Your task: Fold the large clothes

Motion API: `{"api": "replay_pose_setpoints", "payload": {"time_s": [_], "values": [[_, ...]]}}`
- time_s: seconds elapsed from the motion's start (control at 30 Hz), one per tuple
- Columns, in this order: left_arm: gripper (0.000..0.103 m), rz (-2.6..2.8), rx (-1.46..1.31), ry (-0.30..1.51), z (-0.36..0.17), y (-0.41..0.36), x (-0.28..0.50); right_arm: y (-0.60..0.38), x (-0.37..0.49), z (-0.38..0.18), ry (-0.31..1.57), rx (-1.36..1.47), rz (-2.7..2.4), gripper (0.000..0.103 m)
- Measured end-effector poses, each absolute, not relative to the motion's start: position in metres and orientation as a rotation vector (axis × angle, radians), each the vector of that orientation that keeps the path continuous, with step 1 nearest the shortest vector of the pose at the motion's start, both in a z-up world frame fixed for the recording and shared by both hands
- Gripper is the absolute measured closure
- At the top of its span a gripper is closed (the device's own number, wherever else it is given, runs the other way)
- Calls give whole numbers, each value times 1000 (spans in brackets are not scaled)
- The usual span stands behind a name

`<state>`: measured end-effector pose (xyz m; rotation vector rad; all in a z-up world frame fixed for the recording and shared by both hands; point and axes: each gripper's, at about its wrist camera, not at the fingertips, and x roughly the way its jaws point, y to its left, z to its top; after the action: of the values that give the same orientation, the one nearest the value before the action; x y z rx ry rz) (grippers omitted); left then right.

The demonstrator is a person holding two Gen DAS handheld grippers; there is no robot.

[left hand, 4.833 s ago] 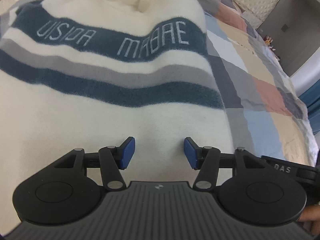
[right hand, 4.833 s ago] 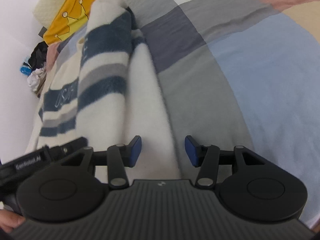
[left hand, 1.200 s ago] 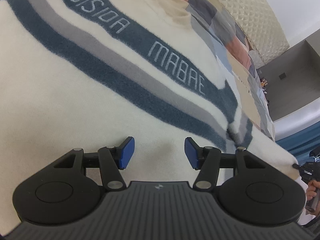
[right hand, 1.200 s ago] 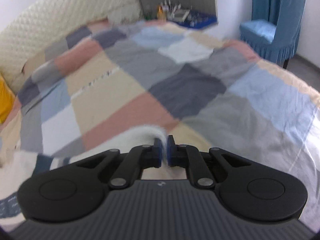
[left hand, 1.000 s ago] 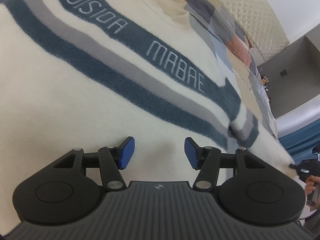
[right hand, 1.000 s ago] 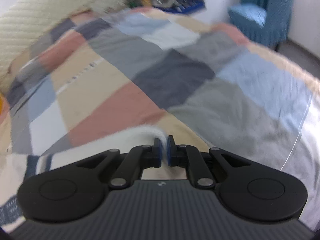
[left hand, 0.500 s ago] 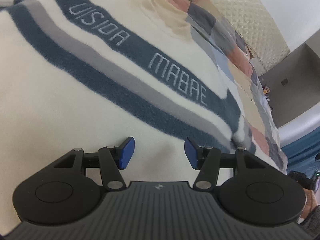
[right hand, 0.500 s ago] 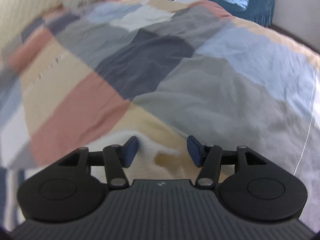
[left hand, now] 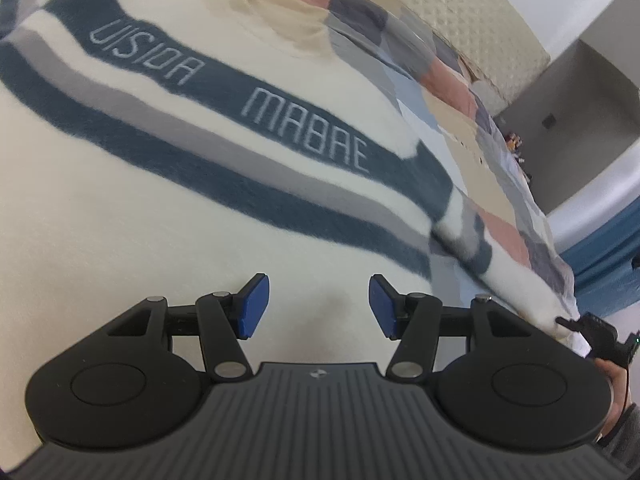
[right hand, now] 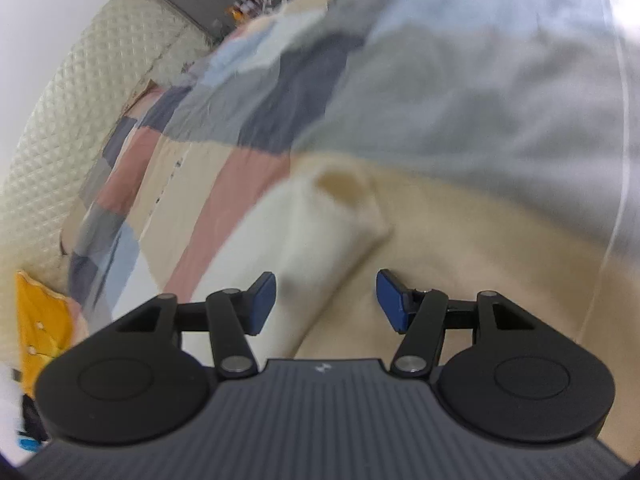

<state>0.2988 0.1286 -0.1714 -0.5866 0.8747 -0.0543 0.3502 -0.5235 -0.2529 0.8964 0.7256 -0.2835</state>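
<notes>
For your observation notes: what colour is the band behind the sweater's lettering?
Dark blue, on the cream sweater; clearest in the left wrist view.

Sweater (left hand: 160, 208) spread flat on bed (left hand: 452, 92); its sleeve (right hand: 316, 240) extends rightward onto bedspread. Headboard (left hand: 460, 12) behind. Left claw (left hand: 316, 306) over sweater body; right claw (right hand: 326, 300) over sleeve.

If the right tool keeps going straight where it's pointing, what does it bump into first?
Probably the cream sleeve of the sweater, lying on the patchwork quilt. The right tool stands open right over it. The picture is blurry, so depth is a guess.
</notes>
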Motion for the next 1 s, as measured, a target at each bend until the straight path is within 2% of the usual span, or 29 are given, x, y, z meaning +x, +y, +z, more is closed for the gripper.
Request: {"api": "replay_pose_setpoints", "payload": {"time_s": [0.07, 0.13, 0.17, 0.2, 0.23, 0.33, 0.4, 0.47, 0.67, 0.87, 0.93, 1.0], "values": [[43, -60, -577, 879, -172, 125, 299, -517, 356, -254, 715, 855, -269, 46], [43, -60, -574, 884, -174, 125, 299, -515, 363, -252, 692, 821, -255, 58], [43, -60, -576, 886, -175, 124, 300, -515, 364, -252, 687, 805, -268, 71], [43, -62, -581, 890, -176, 125, 300, -515, 366, -251, 692, 785, -286, 90], [45, -68, -585, 894, -177, 125, 301, -515, 369, -248, 693, 758, -295, 92], [56, -79, -586, 906, -178, 124, 304, -506, 367, -224, 594, 566, -286, 93], [65, -93, -577, 913, -178, 122, 303, -508, 366, -217, 580, 541, -316, 93], [68, -108, -568, 919, -177, 121, 302, -514, 367, -216, 584, 533, -361, 93], [69, -168, -531, 927, -170, 119, 295, -519, 376, -242, 687, 559, -456, 93], [68, -202, -520, 944, -163, 110, 285, -506, 371, -227, 732, 559, -422, 82], [68, -215, -513, 939, -158, 106, 278, -494, 366, -214, 749, 501, -380, 73], [68, -232, -500, 935, -151, 99, 270, -480, 358, -198, 750, 452, -332, 48]]}}
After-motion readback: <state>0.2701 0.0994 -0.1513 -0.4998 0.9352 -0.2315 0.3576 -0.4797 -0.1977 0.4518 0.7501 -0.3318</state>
